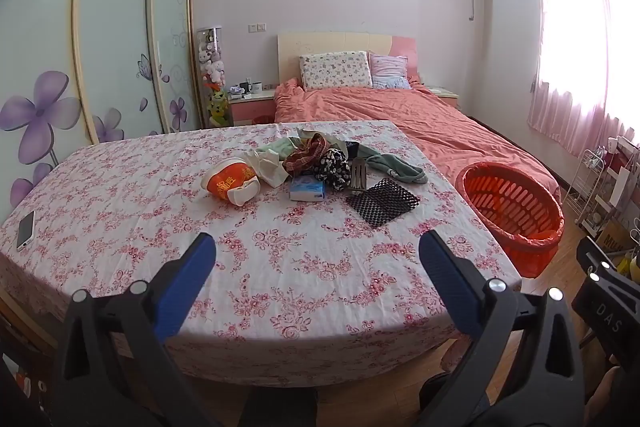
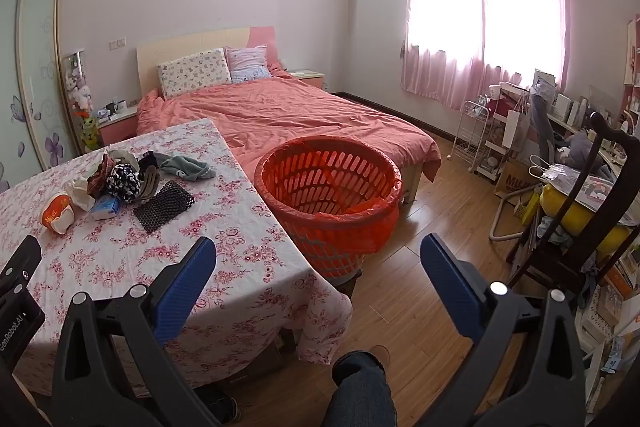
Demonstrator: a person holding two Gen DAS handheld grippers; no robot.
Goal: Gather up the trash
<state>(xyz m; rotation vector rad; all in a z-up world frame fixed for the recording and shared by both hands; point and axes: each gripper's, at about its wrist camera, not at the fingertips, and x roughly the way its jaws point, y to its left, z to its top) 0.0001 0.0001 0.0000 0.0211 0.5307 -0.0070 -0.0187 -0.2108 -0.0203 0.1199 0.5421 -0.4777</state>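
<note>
Fingers: both your left gripper (image 1: 316, 251) and right gripper (image 2: 318, 253) spread, empty.
Risk: grabbing clothes (not trash) beside the noodle cup (image 1: 231, 181).

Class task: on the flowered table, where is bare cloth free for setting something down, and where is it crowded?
Free: the cloth between the left gripper and the black mesh mat, and between phone and noodle cup. Crowded: the far clothes pile.

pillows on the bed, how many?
2. Floral pillow lies at the headboard; pink striped pillow sits beside it, nearer the window. More could be hidden under the blanket.
</note>
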